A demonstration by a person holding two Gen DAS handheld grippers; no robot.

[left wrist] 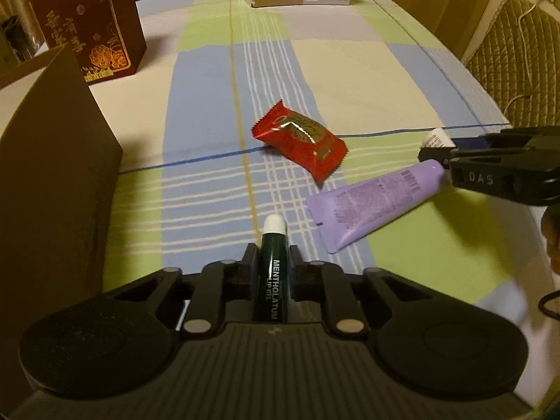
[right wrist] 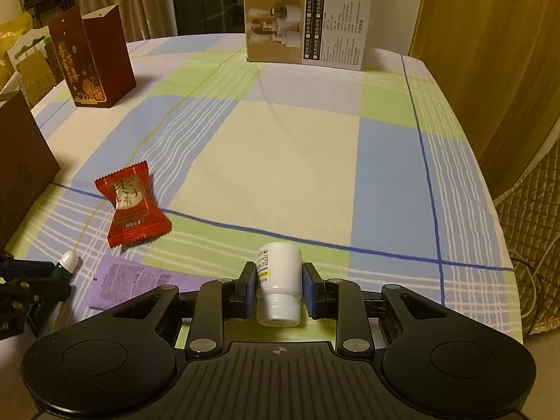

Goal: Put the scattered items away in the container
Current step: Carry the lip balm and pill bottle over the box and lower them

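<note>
While both tools (left wrist: 273, 262) (right wrist: 278, 280) grip — packet (left wrist: 301, 143) lies loose.

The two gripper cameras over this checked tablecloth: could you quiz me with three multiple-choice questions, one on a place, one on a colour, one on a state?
1. Where does the red foil snack packet lie?
A. on the checked tablecloth
B. inside the brown box
C. in a gripper

2. What colour is the flat squeeze tube beside the packet?
A. green
B. purple
C. orange

3. What is between the right gripper's fingers?
A. nothing
B. the snack packet
C. a small white plastic bottle

Answers: 1 A, the packet rests flat on the cloth, apart from both grippers. 2 B, its body is lilac purple. 3 C, the bottle sits between the blue pads, cap toward the camera.
</note>
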